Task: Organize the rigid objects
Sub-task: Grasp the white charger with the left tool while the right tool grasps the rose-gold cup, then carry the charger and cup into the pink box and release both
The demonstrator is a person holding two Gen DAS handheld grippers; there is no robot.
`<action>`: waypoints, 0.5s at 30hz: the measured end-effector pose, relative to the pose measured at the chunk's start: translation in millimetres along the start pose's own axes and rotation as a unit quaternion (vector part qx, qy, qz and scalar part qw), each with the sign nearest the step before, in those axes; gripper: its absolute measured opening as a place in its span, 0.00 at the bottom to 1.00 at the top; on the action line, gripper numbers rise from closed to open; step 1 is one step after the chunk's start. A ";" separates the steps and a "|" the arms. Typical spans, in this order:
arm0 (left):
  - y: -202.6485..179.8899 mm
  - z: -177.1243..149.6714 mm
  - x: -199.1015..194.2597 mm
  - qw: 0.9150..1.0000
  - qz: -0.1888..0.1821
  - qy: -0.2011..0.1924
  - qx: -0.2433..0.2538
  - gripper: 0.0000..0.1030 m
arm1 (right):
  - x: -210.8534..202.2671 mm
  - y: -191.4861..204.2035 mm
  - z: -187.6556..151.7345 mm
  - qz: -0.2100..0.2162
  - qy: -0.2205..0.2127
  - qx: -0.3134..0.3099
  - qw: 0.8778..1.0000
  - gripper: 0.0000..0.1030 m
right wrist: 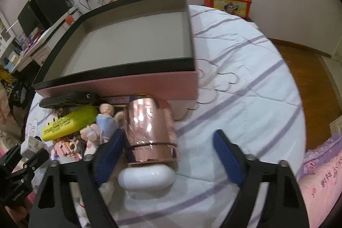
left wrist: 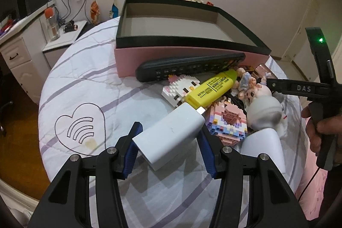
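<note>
My left gripper (left wrist: 168, 140) clamps white charger block (left wrist: 168, 138) between blue pads, block tilted, its far end touching yellow highlighter (left wrist: 210, 89). Highlighter lies across toy pile, just before black remote (left wrist: 188, 68) leaning along pink box (left wrist: 171, 57). Box stands open on striped bedspread (left wrist: 85, 99).

My right gripper (right wrist: 171, 146) stands wide, no pad pressing. Rose-gold cylinder (right wrist: 149, 127) between fingers, nearer my left pad; right pad well apart. White case (right wrist: 147, 177) lies just below cylinder. Small dolls (right wrist: 102, 123) beside left pad.
</note>
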State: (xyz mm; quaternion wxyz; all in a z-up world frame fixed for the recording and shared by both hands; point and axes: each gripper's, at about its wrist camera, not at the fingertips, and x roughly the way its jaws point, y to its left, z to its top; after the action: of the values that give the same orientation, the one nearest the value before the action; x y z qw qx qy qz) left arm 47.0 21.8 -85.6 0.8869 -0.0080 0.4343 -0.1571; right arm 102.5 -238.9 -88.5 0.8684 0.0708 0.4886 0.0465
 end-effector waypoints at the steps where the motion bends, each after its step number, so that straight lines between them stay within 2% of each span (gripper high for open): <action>1: -0.2 0.7 0.1 1.000 0.002 0.000 0.000 0.51 | 3.2 2.5 1.7 -0.003 0.003 -0.007 1.000 0.65; 2: -0.5 1.1 -0.5 1.000 0.004 -0.001 -0.001 0.51 | 6.7 4.6 2.1 -0.005 0.008 -0.018 1.000 0.59; 3: -0.5 1.5 -1.1 1.000 0.003 -0.002 -0.002 0.51 | 9.2 6.9 2.5 -0.006 0.011 -0.025 1.000 0.47; 5: -0.8 2.8 -2.9 1.000 0.003 -0.004 -0.004 0.51 | 10.5 9.1 3.6 -0.009 0.008 -0.035 0.999 0.46; 7: -0.4 4.5 -4.8 1.000 0.003 -0.007 -0.007 0.51 | 7.4 6.9 3.0 0.006 0.005 -0.028 1.000 0.46; 15: -1.6 15.3 -17.3 1.000 -0.002 -0.017 -0.014 0.51 | -23.3 6.8 2.0 0.017 -0.026 -0.039 0.999 0.46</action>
State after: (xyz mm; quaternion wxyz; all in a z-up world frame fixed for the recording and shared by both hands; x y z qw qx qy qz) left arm 48.4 23.4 -62.5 0.8936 -0.0241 0.4216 -0.1523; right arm 92.1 -235.8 -66.7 0.8820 0.0467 0.4625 0.0782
